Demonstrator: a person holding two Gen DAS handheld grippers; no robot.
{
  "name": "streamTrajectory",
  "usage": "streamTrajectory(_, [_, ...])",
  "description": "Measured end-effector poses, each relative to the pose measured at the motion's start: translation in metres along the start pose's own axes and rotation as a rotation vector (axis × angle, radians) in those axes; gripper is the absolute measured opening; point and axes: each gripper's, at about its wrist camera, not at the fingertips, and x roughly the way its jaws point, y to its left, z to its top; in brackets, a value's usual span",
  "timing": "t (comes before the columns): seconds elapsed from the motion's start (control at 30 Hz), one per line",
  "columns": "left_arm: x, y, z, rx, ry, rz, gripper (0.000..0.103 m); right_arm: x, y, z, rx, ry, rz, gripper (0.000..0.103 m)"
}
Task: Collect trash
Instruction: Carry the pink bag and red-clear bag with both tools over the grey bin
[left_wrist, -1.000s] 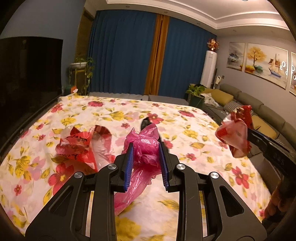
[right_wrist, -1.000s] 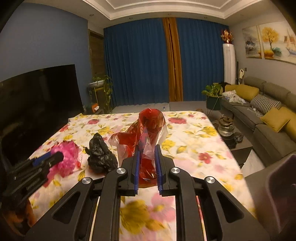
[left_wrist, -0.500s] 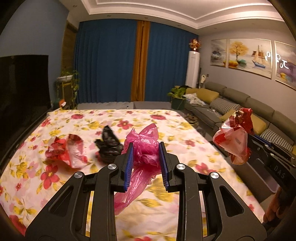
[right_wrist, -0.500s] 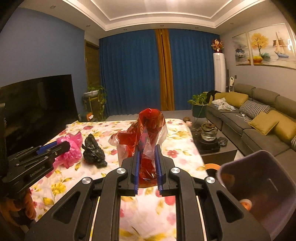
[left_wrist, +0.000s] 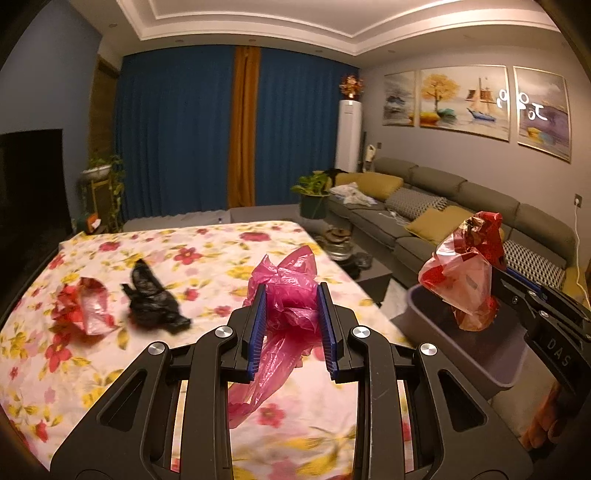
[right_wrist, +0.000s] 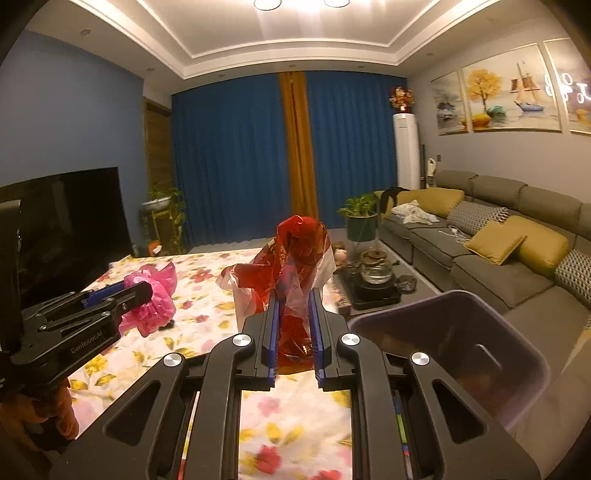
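My left gripper (left_wrist: 291, 295) is shut on a crumpled pink plastic bag (left_wrist: 291, 288) and holds it above the flowered table (left_wrist: 207, 251). My right gripper (right_wrist: 293, 299) is shut on a red and white plastic bag (right_wrist: 295, 254). In the left wrist view that bag (left_wrist: 465, 269) hangs over the purple-grey bin (left_wrist: 469, 347), which stands off the table's right edge. In the right wrist view the bin (right_wrist: 454, 343) is at lower right, and the left gripper (right_wrist: 122, 295) with the pink bag (right_wrist: 155, 295) is at left. A black bag (left_wrist: 151, 295) and another red and white bag (left_wrist: 83, 306) lie on the table at left.
A grey sofa (left_wrist: 443, 206) with yellow cushions runs along the right wall. A low tea table (right_wrist: 373, 284) with a kettle stands beyond the table. A dark TV screen (right_wrist: 70, 221) is at the left. Blue curtains (left_wrist: 177, 136) close the far wall.
Both grippers have swung right with their bags. The bin has come into the left wrist view and grown nearer in the right wrist view. The red and white bag now hangs over it.
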Motion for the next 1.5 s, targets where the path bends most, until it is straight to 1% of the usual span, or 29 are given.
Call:
streamTrajectory(0.13, [0.006,-0.027,-0.001,0.021,0.005,-0.034,0.026,-0.009,-0.02,-0.001,0.014,-0.008,-0.037,0.016])
streamTrajectory(0.37, [0.015,-0.061,-0.002,0.05,0.009,-0.088,0.026,-0.025,-0.054,-0.009,0.046,-0.019,-0.098,0.016])
streamTrajectory(0.63, [0.024,-0.097,0.0,0.081,0.007,-0.149,0.026,-0.037,-0.086,-0.014,0.086,-0.03,-0.164,0.016])
streamTrajectory(0.83, [0.032,-0.126,0.0,0.095,0.005,-0.197,0.026,-0.043,-0.104,-0.018,0.118,-0.034,-0.215,0.016])
streamTrajectory(1.0, [0.042,-0.147,0.0,0.106,0.009,-0.235,0.026,-0.044,-0.11,-0.02,0.134,-0.038,-0.251,0.016])
streamTrajectory(1.2, [0.053,-0.167,-0.002,0.121,0.014,-0.274,0.026,-0.045,-0.118,-0.022,0.146,-0.043,-0.268,0.016])
streamTrajectory(1.5, [0.069,-0.173,-0.006,0.12,0.033,-0.295,0.026,-0.04,-0.099,-0.021,0.152,-0.05,-0.283,0.016])
